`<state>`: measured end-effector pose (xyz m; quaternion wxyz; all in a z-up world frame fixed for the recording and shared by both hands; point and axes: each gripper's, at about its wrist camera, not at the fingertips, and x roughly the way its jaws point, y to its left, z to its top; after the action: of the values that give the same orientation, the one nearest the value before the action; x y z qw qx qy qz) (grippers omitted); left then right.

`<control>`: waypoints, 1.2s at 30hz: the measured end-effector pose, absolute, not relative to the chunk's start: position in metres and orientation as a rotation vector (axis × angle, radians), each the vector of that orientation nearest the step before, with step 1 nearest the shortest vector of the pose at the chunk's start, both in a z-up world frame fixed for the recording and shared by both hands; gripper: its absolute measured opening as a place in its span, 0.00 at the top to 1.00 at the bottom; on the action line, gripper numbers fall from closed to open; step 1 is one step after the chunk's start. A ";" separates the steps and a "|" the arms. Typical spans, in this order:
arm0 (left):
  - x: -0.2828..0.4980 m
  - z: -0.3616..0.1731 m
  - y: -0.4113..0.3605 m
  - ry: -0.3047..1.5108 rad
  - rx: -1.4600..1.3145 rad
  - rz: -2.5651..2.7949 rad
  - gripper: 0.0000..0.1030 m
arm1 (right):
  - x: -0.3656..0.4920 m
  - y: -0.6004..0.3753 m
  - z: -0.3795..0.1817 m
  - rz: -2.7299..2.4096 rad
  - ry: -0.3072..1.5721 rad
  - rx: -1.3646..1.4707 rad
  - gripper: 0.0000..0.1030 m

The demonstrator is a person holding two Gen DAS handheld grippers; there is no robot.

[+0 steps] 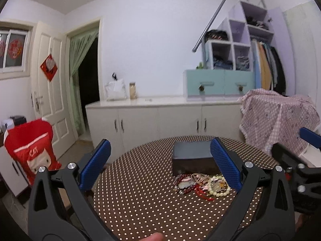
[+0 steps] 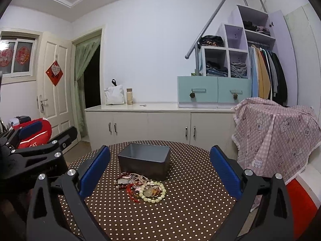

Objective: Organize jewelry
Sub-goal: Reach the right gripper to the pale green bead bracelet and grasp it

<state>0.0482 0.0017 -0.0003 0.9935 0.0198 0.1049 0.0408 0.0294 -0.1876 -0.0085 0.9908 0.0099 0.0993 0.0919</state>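
**Both grippers held wide above an untouched heap of jewelry**

The left gripper [image 1: 160, 164] hovered over the round polka-dot table [image 1: 140, 200] with its blue-padded fingers [image 1: 96, 164] spread far apart and nothing between them. The right gripper [image 2: 160, 168] was in the same condition: fingers [image 2: 94, 170] splayed wide, holding nothing, raised clear of the tabletop.

The jewelry pile [image 2: 140, 187] lay on the table just in front of a dark grey box [image 2: 145, 160], and it appeared to touch the box's near wall (the tangle was too dense to be sure). The heap held a pale green bead bracelet [image 2: 153, 193] nearest the camera, dark red beads [image 2: 122, 175] on the left side, red cord [image 2: 131, 192] and some thin pale chains. Seen from the right wrist, the box was open at the top and no contents were visible in the part of its interior that showed.

In the left wrist view the same pile [image 1: 200, 184] sat just beside the left gripper's right finger, with the box [image 1: 192, 156] behind it. The right gripper [image 1: 297, 172] showed at that picture's right edge, and the left gripper [image 2: 30, 146] at the left edge of the right wrist view.

Behind the table ran a white cabinet [image 2: 150, 124], and a pink patterned cloth [image 2: 276, 134] draped something to the right.
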 end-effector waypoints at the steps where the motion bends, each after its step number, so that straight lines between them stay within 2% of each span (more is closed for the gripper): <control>1: 0.052 -0.003 0.004 0.224 0.029 0.083 0.06 | 0.033 -0.189 -0.010 0.187 0.207 0.023 0.07; 8: 0.081 -0.026 0.024 0.337 -0.025 0.080 0.06 | 0.060 -0.199 -0.028 0.157 0.293 0.048 0.07; 15: 0.113 -0.061 0.049 0.534 -0.075 0.065 0.06 | 0.087 -0.201 -0.054 0.135 0.403 0.014 0.07; 22: 0.127 -0.076 0.036 0.613 -0.038 -0.015 0.06 | 0.114 -0.203 -0.076 0.147 0.507 -0.015 0.08; 24: 0.130 -0.079 0.028 0.622 -0.018 -0.035 0.06 | 0.123 -0.207 -0.081 0.151 0.539 -0.013 0.16; 26: 0.135 -0.081 0.022 0.633 -0.003 -0.051 0.06 | 0.135 -0.211 -0.087 0.176 0.587 -0.001 0.33; 36: 0.154 -0.089 0.033 0.678 -0.011 -0.025 0.06 | 0.173 -0.191 -0.108 0.281 0.753 -0.069 0.49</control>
<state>0.1536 0.0333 -0.0888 0.9430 -0.0055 0.3325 -0.0123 0.1728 -0.1907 -0.1083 0.9197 -0.0338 0.3665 0.1366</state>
